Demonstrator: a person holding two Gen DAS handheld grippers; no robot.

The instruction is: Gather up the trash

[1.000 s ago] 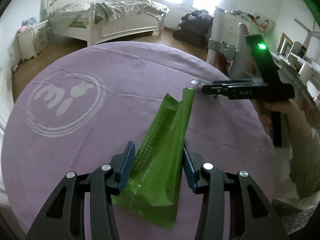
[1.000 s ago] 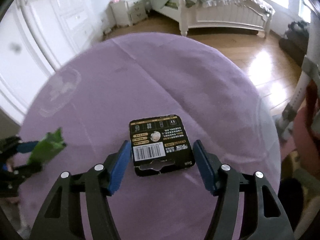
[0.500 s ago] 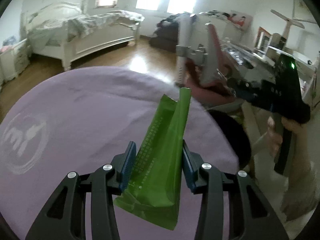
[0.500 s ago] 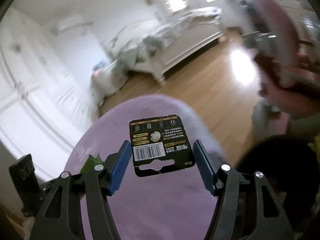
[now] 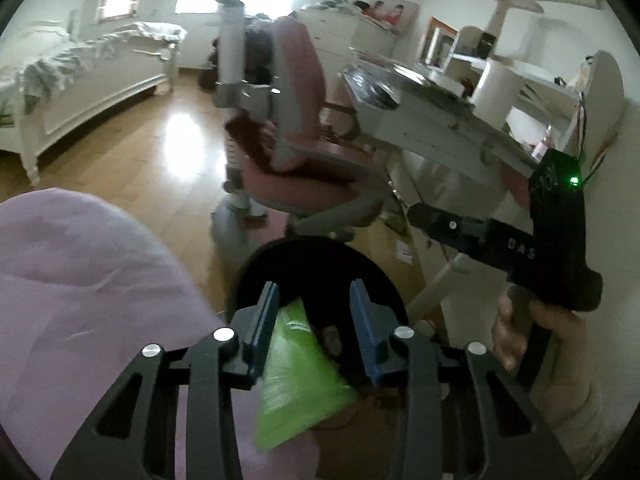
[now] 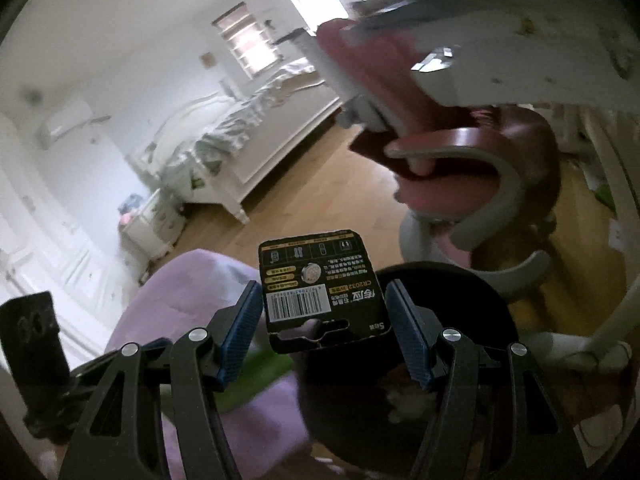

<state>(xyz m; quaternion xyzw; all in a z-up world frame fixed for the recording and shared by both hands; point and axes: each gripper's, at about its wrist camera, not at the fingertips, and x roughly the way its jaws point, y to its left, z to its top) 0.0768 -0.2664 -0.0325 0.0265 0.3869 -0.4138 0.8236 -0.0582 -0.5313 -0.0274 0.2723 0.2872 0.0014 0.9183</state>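
In the left wrist view my left gripper (image 5: pixel 314 332) is open over a black trash bin (image 5: pixel 360 264) beside the table. A blurred green wrapper (image 5: pixel 298 376) hangs loose against its left finger, apart from the right finger, tilted over the bin. My right gripper (image 6: pixel 324 320) is shut on a black battery card (image 6: pixel 320 292) with a barcode, held above the same bin (image 6: pixel 472 304). The right gripper also shows in the left wrist view (image 5: pixel 496 236), at the right. The green wrapper shows as a blur in the right wrist view (image 6: pixel 260 376).
The purple-clothed table (image 5: pixel 80 288) edge lies to the left of the bin. A pink office chair (image 5: pixel 304 160) stands just behind the bin, with a white desk (image 5: pixel 440 128) to the right. A white bed (image 5: pixel 92 72) stands far left across the wooden floor.
Both grippers swung from over the table to over the bin. My left gripper opened and the green wrapper slipped loose and lower. The right gripper still holds the card.
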